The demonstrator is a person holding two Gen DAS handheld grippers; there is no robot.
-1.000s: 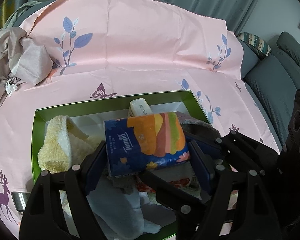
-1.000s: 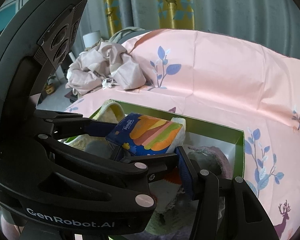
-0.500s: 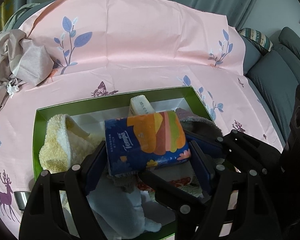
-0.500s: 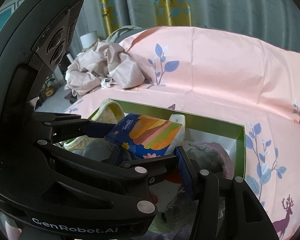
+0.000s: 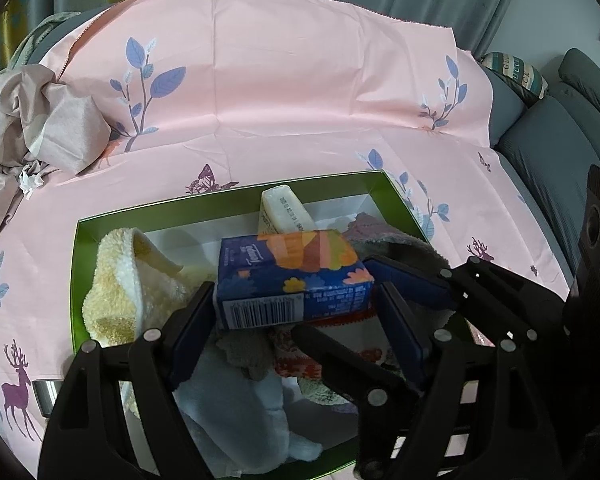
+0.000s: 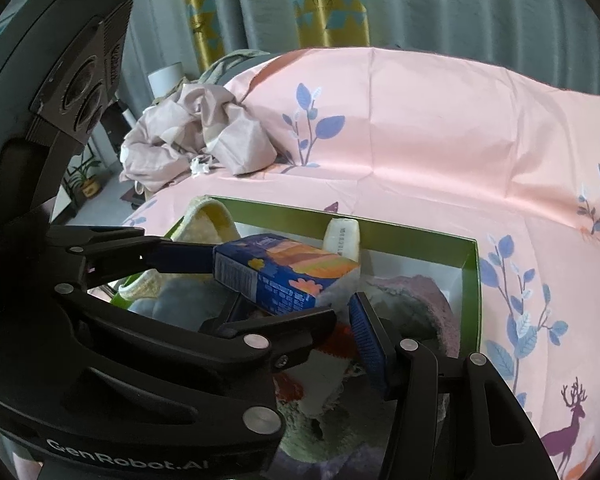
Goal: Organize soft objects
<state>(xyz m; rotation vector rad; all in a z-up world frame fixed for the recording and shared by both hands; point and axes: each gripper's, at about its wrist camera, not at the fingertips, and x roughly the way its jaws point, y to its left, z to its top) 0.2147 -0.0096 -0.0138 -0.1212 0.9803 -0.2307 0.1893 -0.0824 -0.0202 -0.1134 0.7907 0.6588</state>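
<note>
Centre of the left wrist frame, over the green box [image 5: 228,204]: left gripper [image 5: 296,304] clamps the tissue pack [image 5: 292,276] by its short ends; light, squashy, slick wrap, so grip mid-body gently; right gripper [image 6: 296,312] half-open, holding nothing.

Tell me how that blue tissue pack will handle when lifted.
The tissue pack probably weighs little and squashes, being soft-wrapped tissues. Its glossy film may slip in a grip. With boxy, flat sides, it is unlikely to roll.

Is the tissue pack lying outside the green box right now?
No: the tissue pack sits between the left gripper fingers above the towels inside the green box.
</note>
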